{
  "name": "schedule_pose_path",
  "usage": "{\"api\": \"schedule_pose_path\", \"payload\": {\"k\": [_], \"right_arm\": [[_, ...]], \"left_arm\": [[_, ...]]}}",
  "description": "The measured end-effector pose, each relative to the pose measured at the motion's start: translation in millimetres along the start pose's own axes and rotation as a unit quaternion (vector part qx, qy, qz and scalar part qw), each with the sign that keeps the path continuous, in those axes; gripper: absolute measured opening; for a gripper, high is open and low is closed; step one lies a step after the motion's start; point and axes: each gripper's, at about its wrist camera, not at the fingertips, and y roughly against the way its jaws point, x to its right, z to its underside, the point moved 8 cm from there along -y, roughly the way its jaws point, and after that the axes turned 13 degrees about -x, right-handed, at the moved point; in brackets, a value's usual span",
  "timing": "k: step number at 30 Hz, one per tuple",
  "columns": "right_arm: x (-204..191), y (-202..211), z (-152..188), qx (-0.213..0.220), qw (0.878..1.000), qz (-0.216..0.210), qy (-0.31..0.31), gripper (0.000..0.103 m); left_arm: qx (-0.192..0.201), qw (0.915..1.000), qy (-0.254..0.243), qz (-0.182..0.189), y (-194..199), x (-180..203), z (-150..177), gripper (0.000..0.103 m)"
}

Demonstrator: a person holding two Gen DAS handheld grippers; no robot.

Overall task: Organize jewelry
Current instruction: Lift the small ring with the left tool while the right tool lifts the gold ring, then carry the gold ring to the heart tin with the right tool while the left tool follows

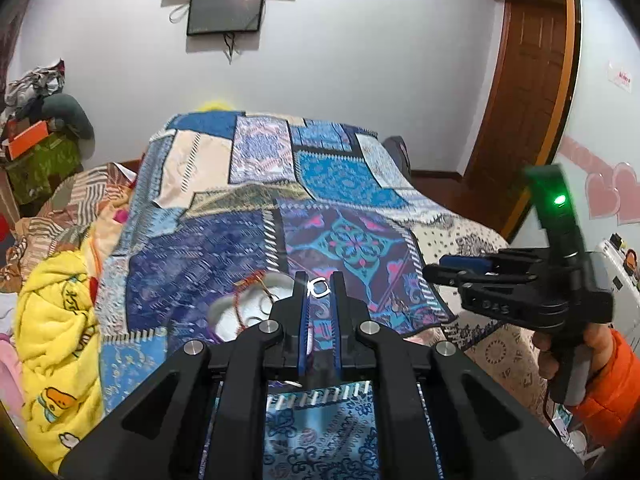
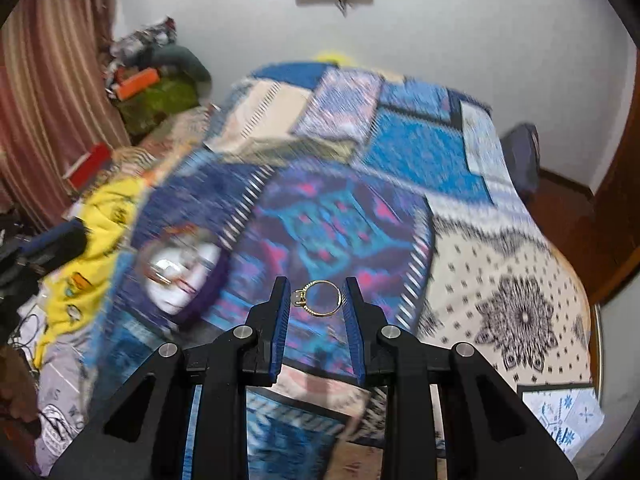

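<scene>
Though tiny, light, stiff and slippery, pinched across their bands: gold ring in right gripper, silver ring in left gripper, near dish at left.

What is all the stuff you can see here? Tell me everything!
Small silver ring: one, silver, pinched between the left gripper's fingertips.
Thin gold ring with a stone: one, gold, held between the right gripper's fingertips.
Round white dish: one, white with a purple rim, on the bed, holding a red string bracelet and other bands.
Patchwork bedspread: one, blue, purple and cream, covering the bed.
Fluffy yellow blanket: one, yellow with duck pictures, left of the bed.
Dark wall screen: one, black, high on the white wall.
Wooden door: one, brown, on the right.
Left gripper: one, black with blue pads.
Right gripper: one, black with blue pads.
</scene>
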Motion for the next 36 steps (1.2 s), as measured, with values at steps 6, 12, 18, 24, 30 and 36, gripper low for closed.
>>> {"api": "schedule_pose_path", "payload": {"k": [6, 12, 18, 24, 30, 36], "right_arm": [[-40, 15, -20, 0.032, 0.999, -0.028, 0.028, 0.024], [-71, 11, -32, 0.041, 0.996, -0.053, 0.050, 0.024], [-91, -11, -37, 0.023, 0.995, -0.070, 0.067, 0.024], [-100, -43, -29, -0.015, 0.994, -0.070, 0.080, 0.024], [-101, -69, -18, -0.052, 0.992, -0.072, 0.085, 0.024], [-104, -80, -12, -0.067, 0.990, -0.076, 0.095, 0.024]], "left_arm": [[0.019, 0.9997, 0.012, -0.011, 18, -21, -6, 0.008], [0.023, 0.9991, 0.028, -0.024, 24, -48, -7, 0.008], [0.017, 0.9987, 0.041, -0.027, 18, -66, -3, 0.008], [-0.008, 0.9986, 0.049, -0.016, -3, -75, 6, 0.008], [-0.039, 0.9980, 0.050, -0.007, -33, -79, 14, 0.008], [-0.063, 0.9971, 0.043, -0.005, -59, -80, 19, 0.008]]}}
